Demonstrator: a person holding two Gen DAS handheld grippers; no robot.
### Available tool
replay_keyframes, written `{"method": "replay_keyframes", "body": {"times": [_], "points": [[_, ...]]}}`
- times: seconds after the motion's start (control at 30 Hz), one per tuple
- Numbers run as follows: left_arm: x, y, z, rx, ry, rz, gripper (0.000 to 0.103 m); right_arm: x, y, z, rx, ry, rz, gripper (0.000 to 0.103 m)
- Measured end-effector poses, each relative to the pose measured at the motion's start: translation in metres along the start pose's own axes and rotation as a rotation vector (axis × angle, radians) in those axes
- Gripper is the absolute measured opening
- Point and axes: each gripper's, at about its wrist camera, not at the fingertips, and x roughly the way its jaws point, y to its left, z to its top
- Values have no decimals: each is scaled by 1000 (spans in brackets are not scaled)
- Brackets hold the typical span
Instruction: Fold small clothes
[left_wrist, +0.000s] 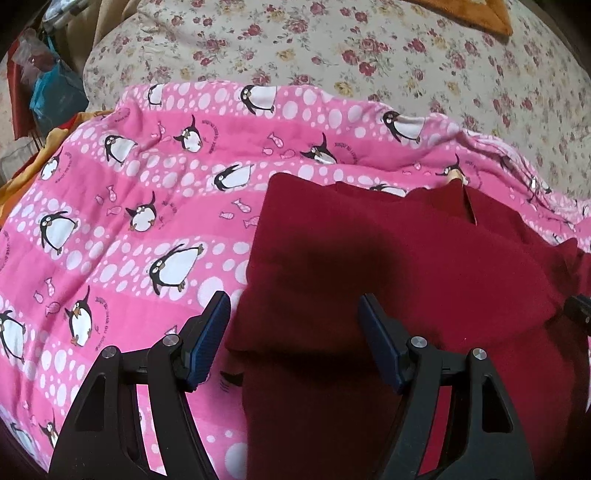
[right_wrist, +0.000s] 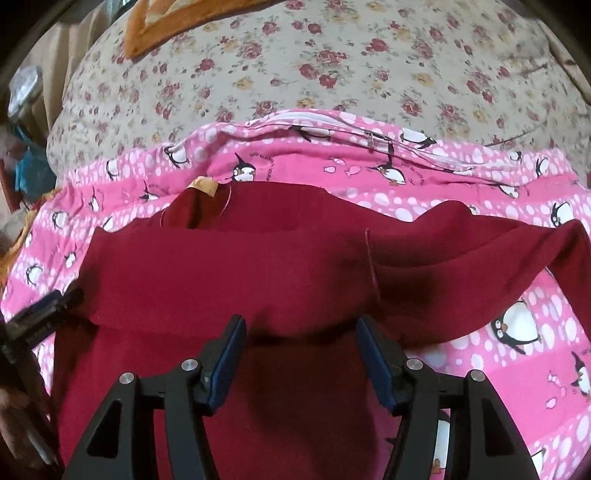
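Surface: a bed, spread with a cream floral sheet (left_wrist: 369, 55), on which lies a pink penguin-print quilt (left_wrist: 129, 206) with white dots. The quilt's far edge shows a white zipper (right_wrist: 406, 147) in the right wrist view.

Room, far left: a blue bag (left_wrist: 51, 92) and red items stand off the bed's edge, too blurred to identify further. An orange cloth (left_wrist: 22, 181) shows at the quilt's left border. A second orange fabric (right_wrist: 162, 26) lies on the floral sheet at the far side.

Task item: a dark red garment (left_wrist: 388, 266) lies on the quilt, right of centre in the left wrist view, partly folded, with one layer doubled over another. A tan label (right_wrist: 205, 186) shows at its far edge, and a loose thread trails across the fabric.

Left claw (left_wrist: 293, 332): fingers apart, hovering over the garment's left edge; one blue pad (left_wrist: 208, 339) stands over the quilt, the other over the red cloth. Nothing is clamped.

Right claw (right_wrist: 301, 354): fingers apart above the garment's fold, pads clear of the cloth, gripping nothing.

No containers with visible contents.
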Motion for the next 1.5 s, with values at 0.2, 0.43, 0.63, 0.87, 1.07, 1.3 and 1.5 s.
{"method": "replay_keyframes", "body": {"times": [0.2, 0.43, 0.63, 0.87, 1.07, 1.3, 1.5], "points": [[2, -4, 0, 20, -7, 12, 73, 10, 13, 0, -42, -2, 5, 60], [4, -5, 0, 32, -2, 22, 73, 22, 15, -5, -76, 32, -7, 63], [5, -6, -1, 37, -1, 25, 73, 3, -4, -3, -14, 26, 34, 63], [3, 2, 1, -13, 14, -19, 73, -23, -44, -5, 11, 14, -45, 63], [6, 4, 0, -26, 29, -23, 73, -48, -139, -11, 266, -22, -109, 73], [8, 4, -1, -26, 32, -19, 73, -55, -225, -5, 612, -143, -19, 74], [11, 5, -1, -25, 37, -20, 73, -24, -250, 22, 705, -191, 17, 73]]}}
